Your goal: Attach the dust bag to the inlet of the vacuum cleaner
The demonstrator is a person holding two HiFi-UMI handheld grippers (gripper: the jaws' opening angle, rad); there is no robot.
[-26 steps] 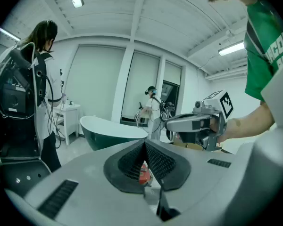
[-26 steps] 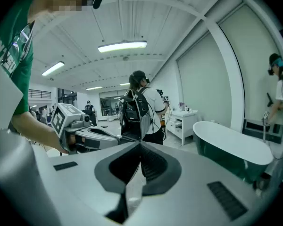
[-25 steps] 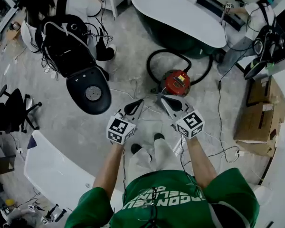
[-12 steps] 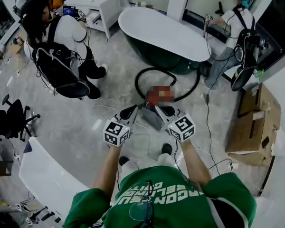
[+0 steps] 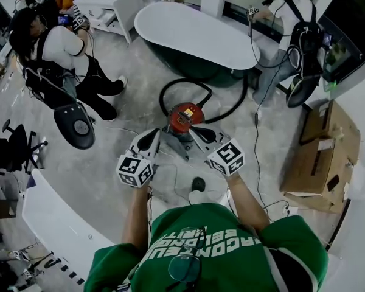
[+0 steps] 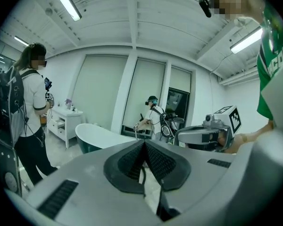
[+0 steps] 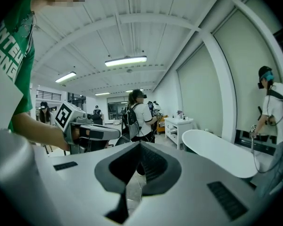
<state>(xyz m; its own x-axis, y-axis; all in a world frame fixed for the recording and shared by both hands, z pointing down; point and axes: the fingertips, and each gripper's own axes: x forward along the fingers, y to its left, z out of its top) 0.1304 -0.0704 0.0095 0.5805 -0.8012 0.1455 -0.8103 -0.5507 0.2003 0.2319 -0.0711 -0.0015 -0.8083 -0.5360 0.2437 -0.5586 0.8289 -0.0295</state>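
Both grippers held out in front at about the same height, side by side, tips angled in toward each other. Left gripper [image 5: 157, 132]: grey moulded shell, black ribbed pads pressed flat together, pad on pad; its own view [image 6: 144, 146] shows the same closed seam. Right gripper [image 5: 193, 129]: same build, pads likewise pressed together [image 7: 139, 149]. Each carries a white cube with black square markers at the hand end. Vacuum cleaner [image 5: 185, 115] sits on the floor [image 5: 128, 111] just beyond the two sets of tips and between them: squat round canister, glossy red lid with a small yellow patch. Black hose [image 5: 170, 87] curves in a loop on the far side of it. Floor is mottled grey, hard-looking, strewn with thin cables. Farther ahead of the grippers, an oval bathtub [image 5: 188, 29], smooth white top, dark green shell. Off to the right gripper's side, a brown cardboard box [image 5: 313, 163], flaps open.
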